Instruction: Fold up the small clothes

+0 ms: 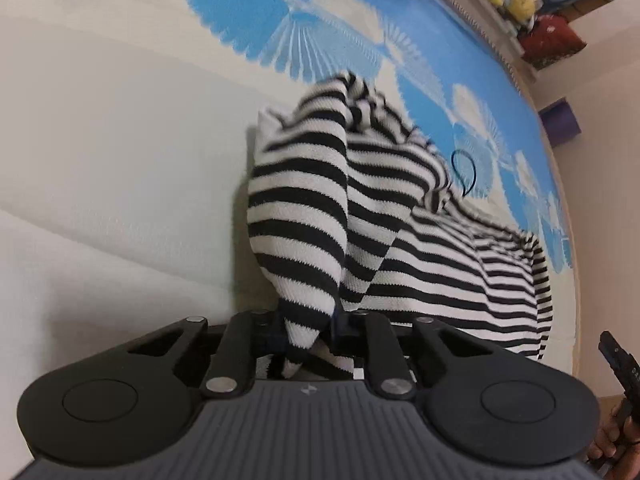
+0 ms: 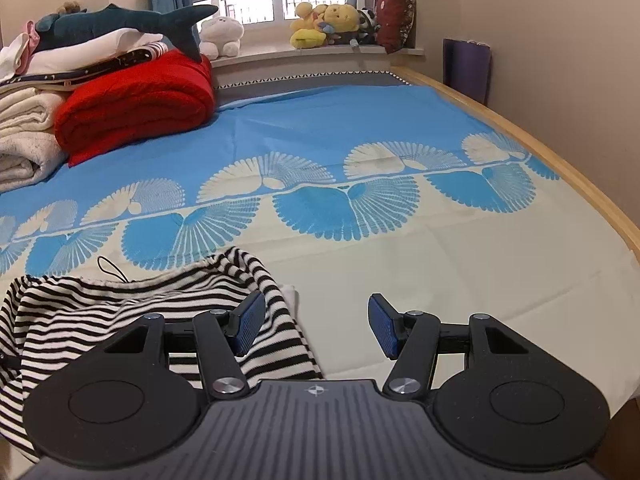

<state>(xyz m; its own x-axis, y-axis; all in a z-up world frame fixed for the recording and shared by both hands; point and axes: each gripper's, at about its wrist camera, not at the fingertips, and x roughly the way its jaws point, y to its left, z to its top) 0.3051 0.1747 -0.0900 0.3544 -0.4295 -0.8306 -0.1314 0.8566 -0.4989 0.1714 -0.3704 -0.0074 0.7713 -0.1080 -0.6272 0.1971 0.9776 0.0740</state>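
Observation:
A black-and-white striped garment (image 1: 400,240) lies bunched on the bed. My left gripper (image 1: 310,334) is shut on a fold of it, and the pinched cloth rises in a peak in front of the jaws. In the right wrist view the garment (image 2: 120,320) lies at the lower left. My right gripper (image 2: 316,326) is open and empty, its blue pads (image 2: 382,326) wide apart, just above the sheet at the garment's right edge. The left pad overlaps the striped cloth.
The bed has a blue and cream patterned sheet (image 2: 360,208) with a wooden edge (image 2: 560,160) on the right. Folded red blanket (image 2: 136,104), towels and a plush shark (image 2: 120,24) are piled at the back left. Plush toys (image 2: 332,24) sit on the windowsill. A thin black cord (image 1: 464,172) lies beside the garment.

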